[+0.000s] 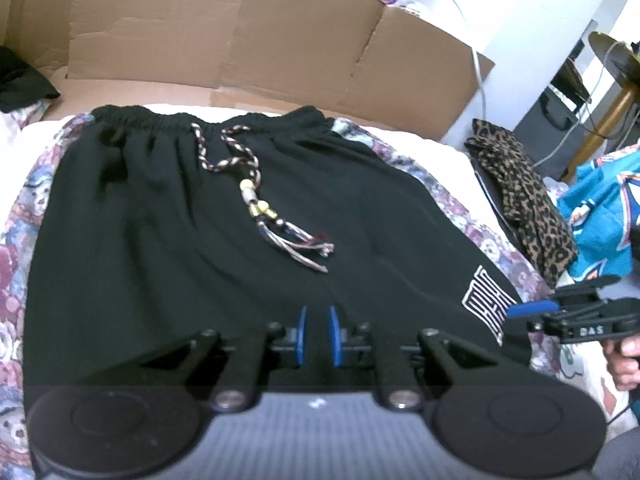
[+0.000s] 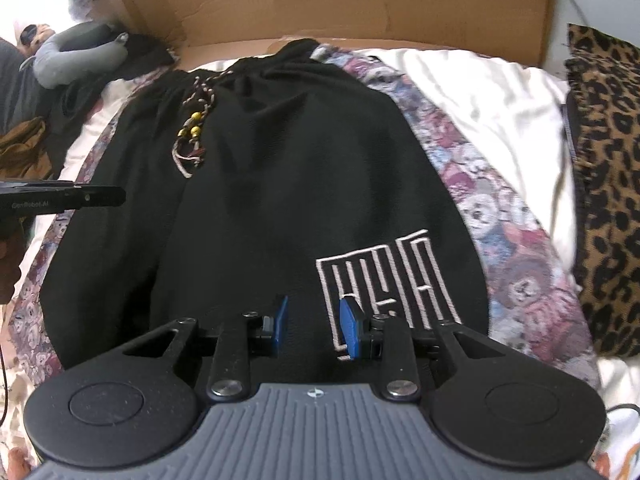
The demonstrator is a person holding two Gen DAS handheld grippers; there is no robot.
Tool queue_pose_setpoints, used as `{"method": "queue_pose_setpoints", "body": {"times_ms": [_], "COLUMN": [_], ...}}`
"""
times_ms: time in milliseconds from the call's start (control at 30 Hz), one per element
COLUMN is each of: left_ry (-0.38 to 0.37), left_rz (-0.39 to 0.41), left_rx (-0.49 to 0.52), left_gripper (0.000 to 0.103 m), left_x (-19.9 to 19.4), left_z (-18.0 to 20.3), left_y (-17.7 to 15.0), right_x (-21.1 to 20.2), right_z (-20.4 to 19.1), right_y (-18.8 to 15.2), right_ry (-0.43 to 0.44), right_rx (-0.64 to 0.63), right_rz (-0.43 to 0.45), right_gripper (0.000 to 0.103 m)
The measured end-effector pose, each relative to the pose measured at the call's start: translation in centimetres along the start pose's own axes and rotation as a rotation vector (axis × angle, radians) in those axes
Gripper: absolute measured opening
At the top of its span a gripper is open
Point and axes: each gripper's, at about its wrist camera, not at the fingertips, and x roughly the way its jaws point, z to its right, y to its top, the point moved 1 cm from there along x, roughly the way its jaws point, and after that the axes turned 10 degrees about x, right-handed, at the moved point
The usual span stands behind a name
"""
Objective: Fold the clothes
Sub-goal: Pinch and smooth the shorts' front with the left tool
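Black shorts [image 1: 200, 220] lie flat on the bed [image 2: 480, 92], drawstring [image 1: 256, 200] toward 12 o'clock; left hand-held gripper [image 1: 318, 336] and right hand-held gripper [image 2: 314, 326] hover released, grasping nothing.

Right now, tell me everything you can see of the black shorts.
The black shorts lie flat, front up, on a teddy-bear print blanket. They look like soft knit fabric, with a gathered elastic waistband at the far end, toward the cardboard. A braided drawstring with yellow beads and frayed tassels rests on the front. A white line-drawn logo marks one leg near the hem. Both grippers hover at the near hem; contact is unclear.
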Motion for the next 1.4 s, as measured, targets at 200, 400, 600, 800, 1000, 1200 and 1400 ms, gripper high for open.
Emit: {"method": "queue_pose_setpoints", "body": {"times_ms": [200,400,600,800,1000,1200,1400], "left_ry": [-0.026,-0.085,-0.111,-0.079,-0.056,-0.011,0.138], "left_rz": [-0.004,0.021,-0.066,-0.163,-0.226,-0.256,-0.213], "left_rx": [0.016,0.046,0.053,0.017,0.017,-0.033,-0.102], "left_gripper": [0.013,0.013,0.013,0.004,0.002,0.002,0.008], "left_x": [0.8,0.8,2.7,3.7,1.5,-3.3,-10.5], "left_z": [0.5,2.1,3.5,2.5,1.7,0.5,-2.1], "left_y": [0.2,0.4,-2.2,-6.2,-8.3,-11.5,-13.4], "right_x": [0.7,0.8,2.4,3.7,3.9,2.9,0.4], "right_z": [-1.5,-2.6,-2.9,-2.7,-2.5,-2.7,-2.6], "right_y": [1.0,1.5,-0.2,-2.1,-4.0,-6.3,-7.8], "right_ry": [0.020,0.055,0.062,0.037,0.050,0.063,0.067], "right_rx": [-0.015,-0.003,0.011,0.004,0.040,0.041,0.044], "right_rz": [0.002,0.005,-0.042,-0.097,-0.130,-0.165,-0.137], "right_gripper": [0.031,0.031,0.031,0.031,0.031,0.037,0.038]}}
